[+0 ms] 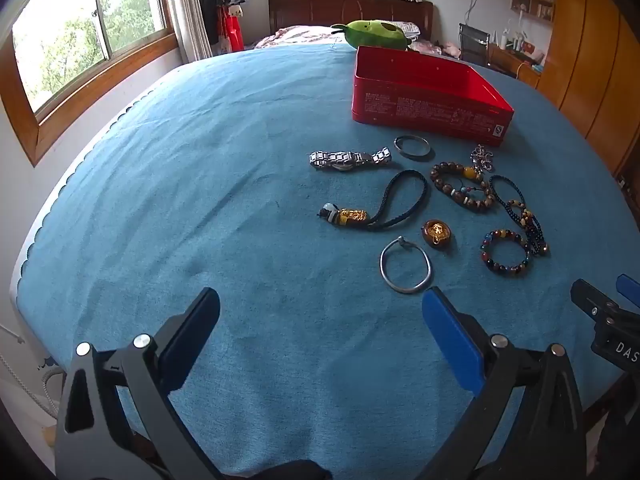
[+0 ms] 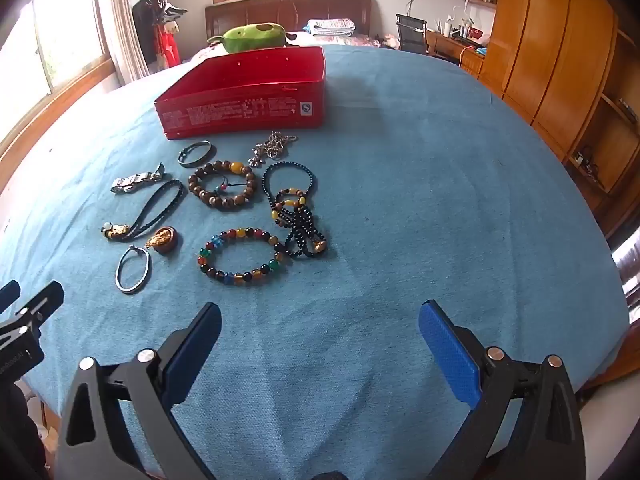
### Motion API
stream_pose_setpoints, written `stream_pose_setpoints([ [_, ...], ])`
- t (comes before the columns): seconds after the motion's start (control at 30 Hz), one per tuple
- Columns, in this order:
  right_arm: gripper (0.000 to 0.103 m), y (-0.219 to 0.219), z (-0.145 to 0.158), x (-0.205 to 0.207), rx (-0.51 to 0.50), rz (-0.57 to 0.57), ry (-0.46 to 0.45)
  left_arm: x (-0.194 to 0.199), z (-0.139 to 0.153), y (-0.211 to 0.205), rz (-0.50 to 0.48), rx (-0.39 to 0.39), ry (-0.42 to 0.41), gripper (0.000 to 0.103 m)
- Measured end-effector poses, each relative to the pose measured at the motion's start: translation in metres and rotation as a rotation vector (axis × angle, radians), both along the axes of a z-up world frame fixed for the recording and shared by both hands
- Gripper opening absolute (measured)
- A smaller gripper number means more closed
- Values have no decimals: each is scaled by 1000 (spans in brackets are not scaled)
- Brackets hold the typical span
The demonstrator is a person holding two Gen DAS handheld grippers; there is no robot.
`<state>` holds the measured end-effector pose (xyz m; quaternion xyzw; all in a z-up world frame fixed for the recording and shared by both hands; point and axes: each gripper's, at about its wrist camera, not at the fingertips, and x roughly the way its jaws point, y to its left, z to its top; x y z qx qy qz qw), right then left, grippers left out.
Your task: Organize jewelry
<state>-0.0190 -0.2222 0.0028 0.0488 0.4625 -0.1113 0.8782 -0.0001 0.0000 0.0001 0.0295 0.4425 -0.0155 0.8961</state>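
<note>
Jewelry lies loose on the blue cloth in front of an open red box (image 1: 428, 100) (image 2: 244, 100). There is a silver watch (image 1: 348, 159) (image 2: 136, 180), a dark bangle (image 1: 412, 146) (image 2: 195, 153), a brown bead bracelet (image 1: 460, 188) (image 2: 222, 184), a silver chain (image 1: 482, 158) (image 2: 272, 147), a cord charm (image 1: 380, 208) (image 2: 140, 216), a gold pendant (image 1: 437, 233) (image 2: 162, 239), a silver bangle (image 1: 406, 265) (image 2: 133, 269), a multicolour bead bracelet (image 1: 506, 252) (image 2: 240, 255) and black bead strands (image 1: 524, 216) (image 2: 296, 216). My left gripper (image 1: 320, 312) and right gripper (image 2: 320, 320) are open and empty, near the front edge.
The blue cloth (image 1: 200, 200) (image 2: 440, 200) covers the table. A green plush toy (image 1: 374, 34) (image 2: 254, 36) lies behind the box. A wooden wardrobe (image 2: 560, 60) stands at the right, windows at the left. The right gripper's tip shows in the left wrist view (image 1: 600, 308).
</note>
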Motion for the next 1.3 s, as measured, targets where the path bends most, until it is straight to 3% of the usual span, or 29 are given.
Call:
stream_pose_setpoints([
  [1.3,99,2,-2,2,5,-1,4,0,0,0,-1,-4,-1,100],
])
